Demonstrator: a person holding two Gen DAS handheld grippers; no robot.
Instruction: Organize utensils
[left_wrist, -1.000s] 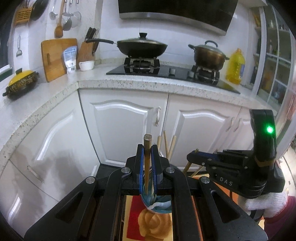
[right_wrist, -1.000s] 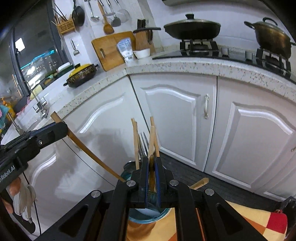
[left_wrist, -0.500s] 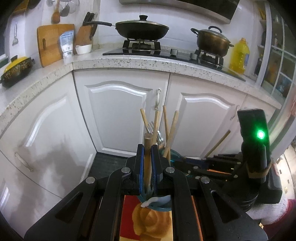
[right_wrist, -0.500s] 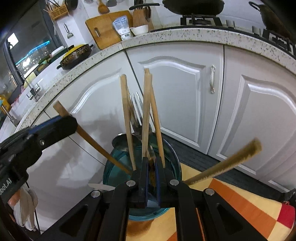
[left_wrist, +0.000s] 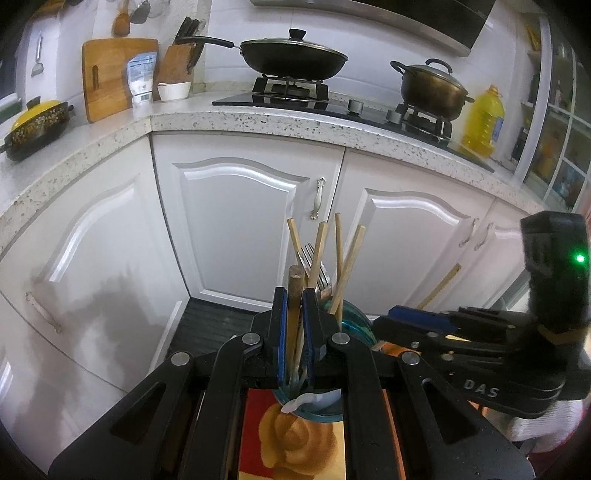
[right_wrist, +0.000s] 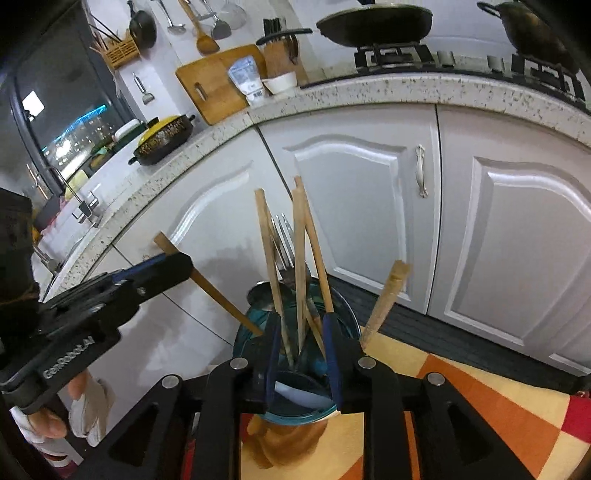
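A wooden handle (left_wrist: 294, 295) is clamped in the left gripper (left_wrist: 294, 332) over the teal cup (right_wrist: 341, 314) (already crowded with chopsticks (right_wrist: 300, 258)); the right gripper's (right_wrist: 301, 354) jaws are opening, nothing pressed between them.

Bright indoor light, soft cabinet shadows, strong fisheye bending, dark vignetted corners.

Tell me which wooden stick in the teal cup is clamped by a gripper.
The dark brown stick, leaning left from the teal cup: the left gripper clamps it; the paler ones stand free.
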